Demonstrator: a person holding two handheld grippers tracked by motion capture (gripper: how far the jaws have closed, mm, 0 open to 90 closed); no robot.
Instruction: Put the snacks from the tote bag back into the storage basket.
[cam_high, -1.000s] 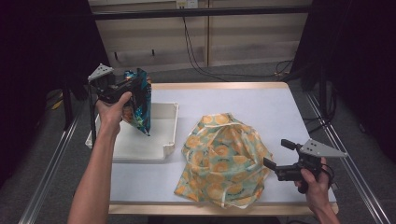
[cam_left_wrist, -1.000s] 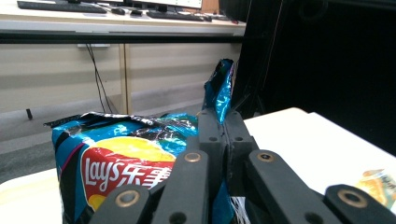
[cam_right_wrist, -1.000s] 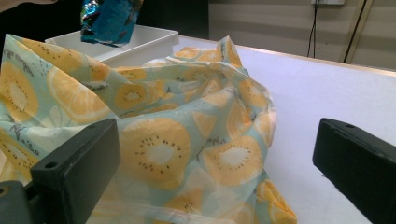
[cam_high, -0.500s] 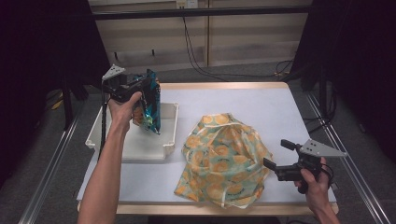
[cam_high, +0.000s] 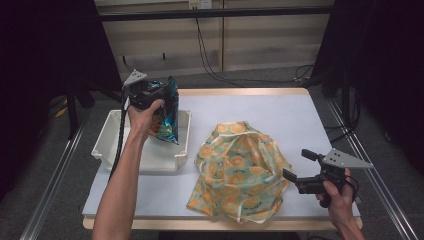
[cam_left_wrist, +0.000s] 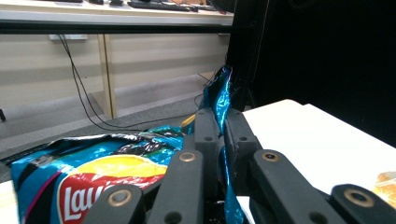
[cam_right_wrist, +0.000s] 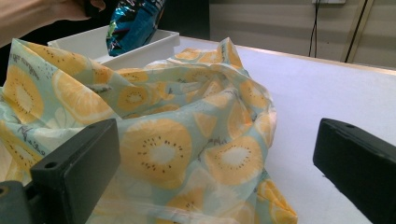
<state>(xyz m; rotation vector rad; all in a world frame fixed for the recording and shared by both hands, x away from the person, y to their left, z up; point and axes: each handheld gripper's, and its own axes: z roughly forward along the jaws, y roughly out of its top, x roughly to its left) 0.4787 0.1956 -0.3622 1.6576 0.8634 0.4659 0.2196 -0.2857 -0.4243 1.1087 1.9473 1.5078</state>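
A blue Lay's chip bag hangs upright over the white tray. My left gripper pinches its top edge. In the left gripper view the jaws stand almost together with the bag's foil seam between them; they have just been opening a little, and the pads still press the foil. A crumpled cloth bag with an orange-slice print lies mid-table. My right gripper rests at its right edge, open, with the cloth ahead of its wide jaws and not pinched.
The tray sits at the table's left side, its rim just behind the cloth in the right gripper view. Bare white table stretches behind and right of the cloth. Metal rails run along both table sides; cables hang at the back.
My left hand has carried the chip bag to the right and lower, from the tray's far left corner to above the tray's middle. The right gripper and the cloth have stayed put.
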